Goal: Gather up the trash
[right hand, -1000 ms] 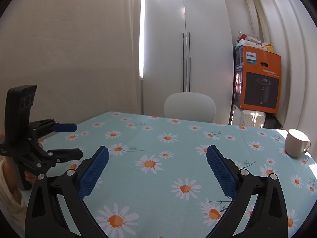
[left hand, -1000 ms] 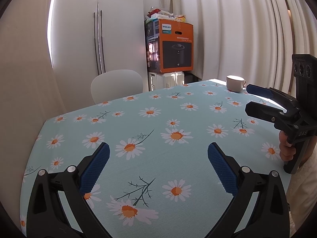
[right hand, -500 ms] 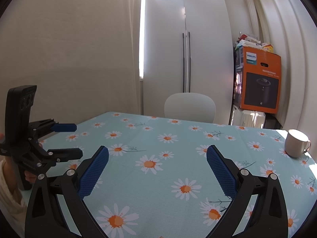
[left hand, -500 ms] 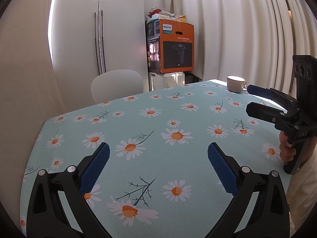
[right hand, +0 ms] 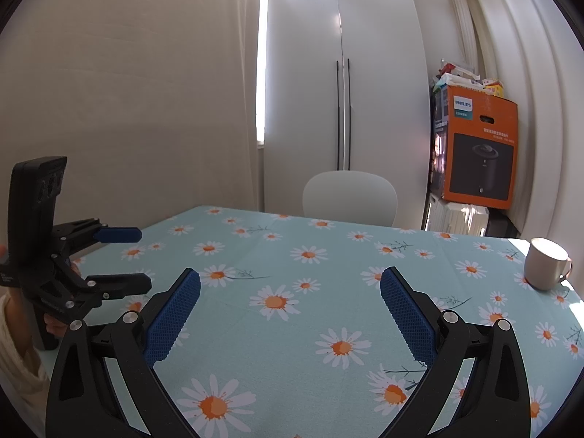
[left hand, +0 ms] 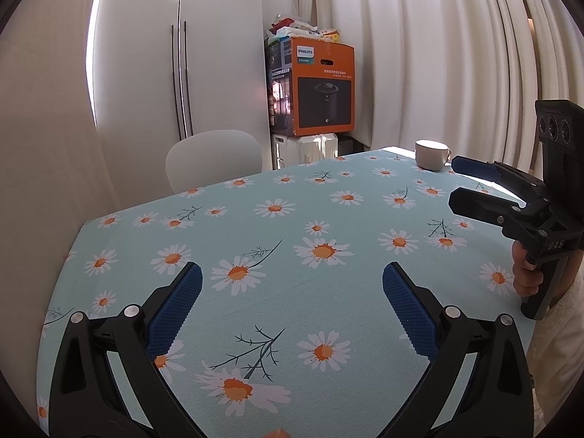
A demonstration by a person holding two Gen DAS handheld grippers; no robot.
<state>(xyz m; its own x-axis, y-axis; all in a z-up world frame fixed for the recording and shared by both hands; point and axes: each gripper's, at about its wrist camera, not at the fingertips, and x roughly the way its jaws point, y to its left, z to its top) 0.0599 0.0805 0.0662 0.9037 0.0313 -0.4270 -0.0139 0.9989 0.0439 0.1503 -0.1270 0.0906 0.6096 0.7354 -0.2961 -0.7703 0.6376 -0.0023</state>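
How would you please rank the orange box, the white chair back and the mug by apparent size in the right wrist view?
1. Orange box.
2. White chair back, somewhat smaller, though partly hidden behind the table.
3. Mug, clearly smallest despite being nearest the camera.

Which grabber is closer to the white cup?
The right gripper. In its view the white cup stands just off its right finger; the left gripper sees it far across the daisy tablecloth.
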